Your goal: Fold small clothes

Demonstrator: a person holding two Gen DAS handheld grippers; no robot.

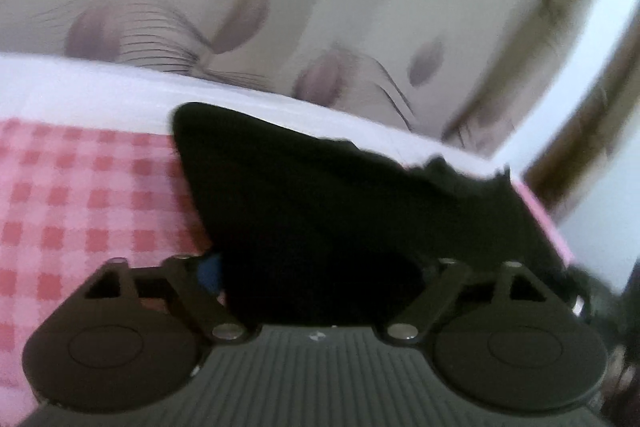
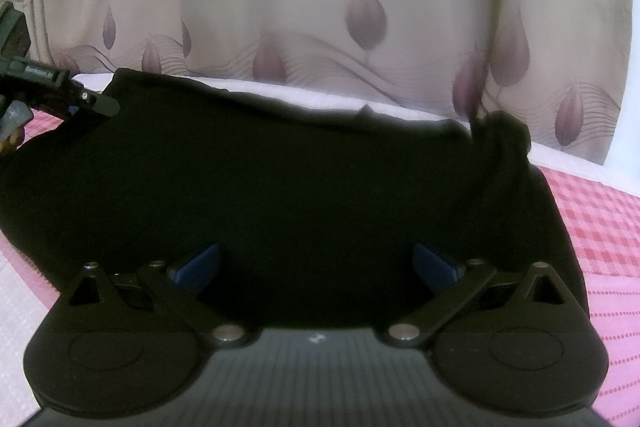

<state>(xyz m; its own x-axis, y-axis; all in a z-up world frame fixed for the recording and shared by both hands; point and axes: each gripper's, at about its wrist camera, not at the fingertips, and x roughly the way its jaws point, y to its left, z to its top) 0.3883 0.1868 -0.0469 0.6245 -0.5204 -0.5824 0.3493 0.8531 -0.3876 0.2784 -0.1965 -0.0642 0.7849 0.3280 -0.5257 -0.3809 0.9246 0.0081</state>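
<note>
Black garment (image 2: 280, 179), one only, spread on a pink checked cloth (image 1: 80, 195) with a white border, fills the space just ahead of both tools. Behind hangs one beige curtain (image 2: 360, 7) printed with mauve leaves. Right hand-held gripper (image 2: 316, 267): jaws released and standing wide, two blue fingertips (image 2: 200, 269) apart, the garment lying between and beyond them. Left hand-held gripper (image 1: 320, 271): jaws spread, one blue fingertip (image 1: 210, 273) visible at the garment's left edge, the other hidden by dark fabric; whether fabric is pinched cannot be told. In the right wrist view the left tool appears at the garment's far left corner.
</note>
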